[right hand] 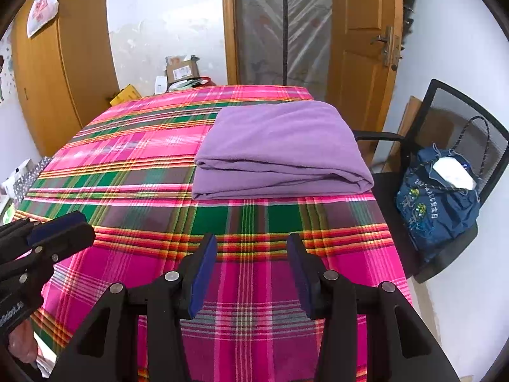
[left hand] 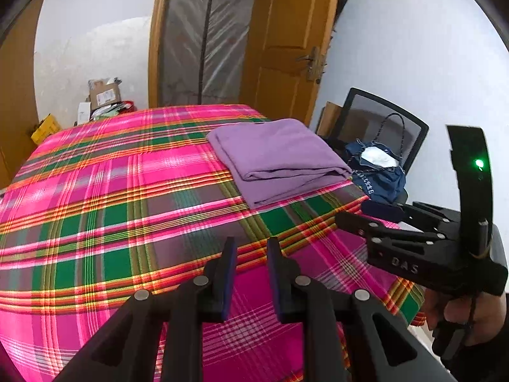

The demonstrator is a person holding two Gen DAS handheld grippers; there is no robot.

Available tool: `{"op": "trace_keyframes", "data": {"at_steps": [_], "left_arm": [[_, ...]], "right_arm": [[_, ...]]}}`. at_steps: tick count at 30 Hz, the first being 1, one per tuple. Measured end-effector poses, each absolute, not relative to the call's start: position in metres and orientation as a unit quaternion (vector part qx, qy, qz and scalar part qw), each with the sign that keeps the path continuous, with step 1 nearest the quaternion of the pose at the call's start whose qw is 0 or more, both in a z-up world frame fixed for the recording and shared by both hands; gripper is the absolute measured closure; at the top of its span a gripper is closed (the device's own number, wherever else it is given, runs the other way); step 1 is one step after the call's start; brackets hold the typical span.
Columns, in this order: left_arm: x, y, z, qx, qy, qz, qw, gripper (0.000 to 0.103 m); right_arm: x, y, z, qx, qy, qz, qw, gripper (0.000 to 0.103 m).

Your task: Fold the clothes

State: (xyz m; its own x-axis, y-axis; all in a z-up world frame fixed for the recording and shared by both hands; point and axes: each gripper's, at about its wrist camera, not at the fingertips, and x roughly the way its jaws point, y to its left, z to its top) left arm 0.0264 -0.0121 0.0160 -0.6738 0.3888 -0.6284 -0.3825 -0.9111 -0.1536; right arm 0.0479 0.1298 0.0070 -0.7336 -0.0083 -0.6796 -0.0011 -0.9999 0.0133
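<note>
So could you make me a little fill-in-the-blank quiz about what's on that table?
1. The folded cloth is ____ in colour.
2. The plaid tablecloth is mostly ____.
3. The blue bag sits on a black ____.
4. Between the right tongs and between the left tongs there is ____.

Missing words: purple; pink; chair; nothing

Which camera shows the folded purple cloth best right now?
The right wrist view: the purple cloth sits near centre, its stacked folded edges facing the camera. The left wrist view shows it smaller, angled, off right.
</note>
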Motion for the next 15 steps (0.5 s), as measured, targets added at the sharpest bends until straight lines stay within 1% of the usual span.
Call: {"op": "trace_keyframes", "data": {"at_steps": [8,15], "left_arm": [[0.0193,-0.0041,0.0127,-0.350,0.011,0.911,0.218,0.084],[0.0203,-0.0026,0.0106,-0.342,0.004,0.914,0.217,0.084]], "right_arm": [[0.0495,0.1319,0.0051,0.367,-0.008,-0.930,0.003,0.056],[0.0488,0.1357,0.0025,0.370,-0.011,-0.929,0.003,0.056]]}}
